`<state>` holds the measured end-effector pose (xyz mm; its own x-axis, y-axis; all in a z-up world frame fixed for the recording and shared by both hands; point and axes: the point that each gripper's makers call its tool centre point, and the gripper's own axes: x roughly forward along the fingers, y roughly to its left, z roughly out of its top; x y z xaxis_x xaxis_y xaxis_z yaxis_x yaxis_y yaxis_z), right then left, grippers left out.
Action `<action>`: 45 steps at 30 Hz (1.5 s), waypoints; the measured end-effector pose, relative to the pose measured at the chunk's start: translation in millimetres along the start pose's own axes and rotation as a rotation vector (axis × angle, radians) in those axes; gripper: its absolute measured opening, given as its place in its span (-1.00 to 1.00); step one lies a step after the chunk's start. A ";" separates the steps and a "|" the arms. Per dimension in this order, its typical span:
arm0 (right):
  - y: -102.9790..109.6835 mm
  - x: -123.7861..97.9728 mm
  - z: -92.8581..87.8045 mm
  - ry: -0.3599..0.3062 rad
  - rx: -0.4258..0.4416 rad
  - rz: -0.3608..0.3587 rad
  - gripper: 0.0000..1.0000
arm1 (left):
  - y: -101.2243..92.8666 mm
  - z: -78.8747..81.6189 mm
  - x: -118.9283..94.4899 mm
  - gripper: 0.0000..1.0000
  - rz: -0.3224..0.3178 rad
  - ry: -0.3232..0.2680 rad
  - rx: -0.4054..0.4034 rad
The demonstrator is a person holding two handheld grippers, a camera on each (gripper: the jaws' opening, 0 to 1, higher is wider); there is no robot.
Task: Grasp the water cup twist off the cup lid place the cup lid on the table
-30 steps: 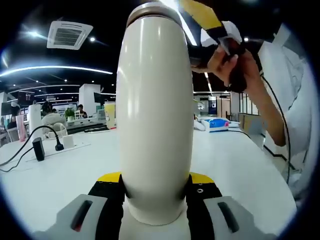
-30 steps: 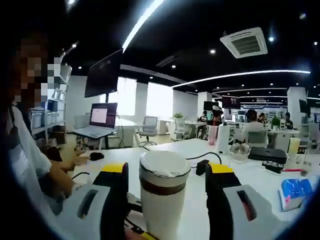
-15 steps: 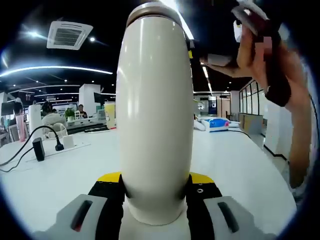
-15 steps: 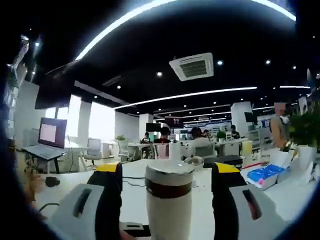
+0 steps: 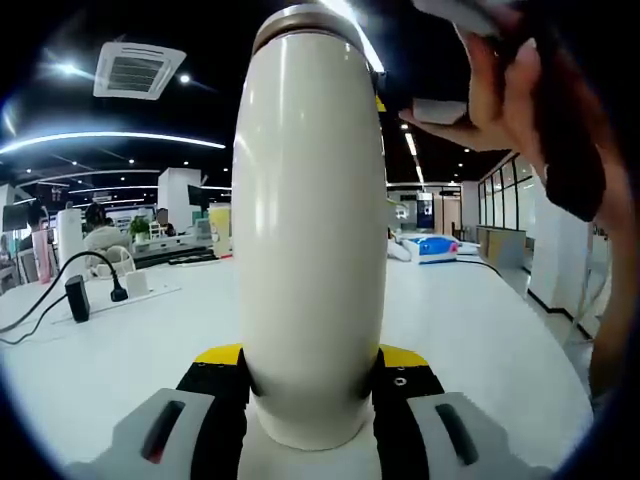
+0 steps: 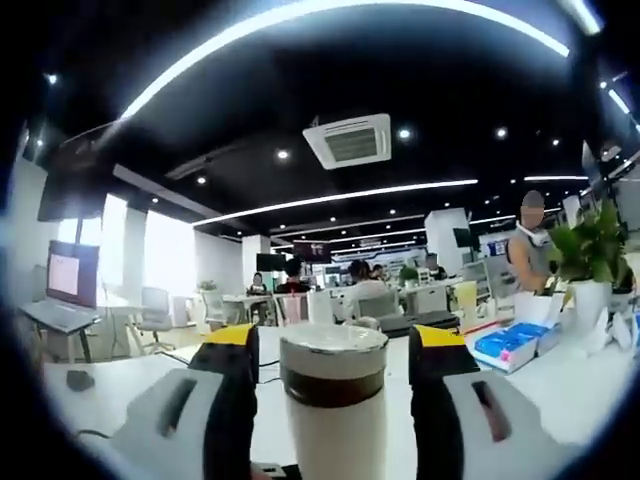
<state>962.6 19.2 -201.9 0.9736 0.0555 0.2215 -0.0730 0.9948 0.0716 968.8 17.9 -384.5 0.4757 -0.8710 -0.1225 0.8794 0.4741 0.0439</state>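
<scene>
Clearly one water cup point(image 5: 310, 240), two claws.

I see a white table point(image 5: 480, 330) with a power strip point(image 5: 125, 290) toward its left edge, a black plug and cable point(image 5: 75, 295) on it. Farther back, a blue pack point(image 5: 435, 247) lies near the right edge. In my right gripper view a mouse point(image 6: 80, 379) sits at the table's left edge.
</scene>
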 end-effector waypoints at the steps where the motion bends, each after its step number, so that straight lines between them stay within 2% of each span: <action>1: -0.2 0.5 -0.5 0.001 0.001 0.000 0.14 | -0.1 0.0 0.0 -0.01 0.000 0.000 0.000; 4: 0.8 1.0 -1.3 0.002 0.018 0.030 -0.07 | -0.2 -0.3 0.2 -0.01 0.000 0.000 0.001; 8: 0.9 2.0 -1.4 0.005 0.003 0.042 -0.08 | 0.2 -0.5 0.8 -0.01 0.001 0.000 0.001; 10: 2.0 2.4 -1.0 0.010 -0.052 0.049 -0.09 | 0.2 -0.6 0.9 -0.01 0.001 0.000 0.000; 14: 5.1 0.8 -1.4 0.008 -0.090 0.054 -0.09 | 0.1 -0.8 1.1 -0.01 0.001 0.001 0.002; 17: 6.5 0.4 -1.0 0.005 -0.150 0.047 -0.09 | -0.1 -0.8 1.1 -0.01 0.001 0.001 0.003; 22: 4.9 0.8 -2.1 0.009 -0.116 0.076 -0.10 | -0.1 -0.9 1.2 -0.01 0.001 0.001 0.000; 31: 5.3 2.2 -3.2 0.033 -0.063 0.219 -0.10 | -1.3 -0.9 1.1 -0.01 0.002 0.001 0.000; 39: 9.2 3.0 -3.7 0.069 -0.056 0.394 -0.10 | -2.6 -0.6 0.5 -0.01 0.001 0.001 -0.001; 45: 11.6 1.3 -4.6 0.097 -0.065 0.492 -0.10 | -2.9 -0.4 -0.1 -0.01 0.000 0.002 0.001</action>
<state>964.0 31.2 -205.3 0.8432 0.5235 0.1225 -0.5174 0.8520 -0.0796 966.2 16.7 -385.0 0.4761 -0.8706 -0.1241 0.8792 0.4744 0.0447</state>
